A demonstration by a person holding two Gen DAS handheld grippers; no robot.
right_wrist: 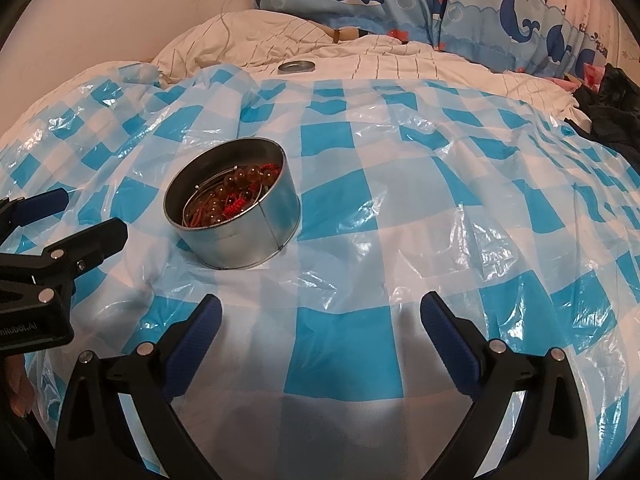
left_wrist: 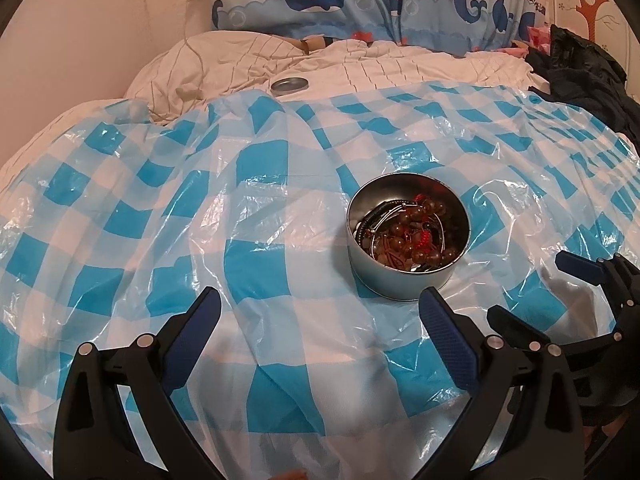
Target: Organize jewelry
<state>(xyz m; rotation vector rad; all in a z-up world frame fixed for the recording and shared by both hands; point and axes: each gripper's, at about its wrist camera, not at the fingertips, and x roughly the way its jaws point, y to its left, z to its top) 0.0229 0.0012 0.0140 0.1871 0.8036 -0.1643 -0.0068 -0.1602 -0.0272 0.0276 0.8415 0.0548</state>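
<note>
A round metal tin [left_wrist: 404,276] stands without its lid on a blue and white checked plastic sheet [left_wrist: 256,216]. Inside it lie brown bead bracelets with red cord [left_wrist: 416,228], thin silver bangles and a dark band. From the right wrist view the same tin [right_wrist: 240,236] is to the front left, its beads [right_wrist: 232,196] showing. My left gripper [left_wrist: 320,304] is open and empty, its right finger close to the tin's near wall. My right gripper [right_wrist: 320,308] is open and empty over the bare sheet; in the left wrist view the right gripper [left_wrist: 532,292] is beside the tin.
The tin's round metal lid [left_wrist: 289,85] rests on the white striped duvet [left_wrist: 360,68] beyond the sheet. A whale-print pillow [left_wrist: 340,0] leans at the head of the bed. Dark clothing [left_wrist: 588,76] is piled at the right. A cable [left_wrist: 192,36] hangs down the wall at the left.
</note>
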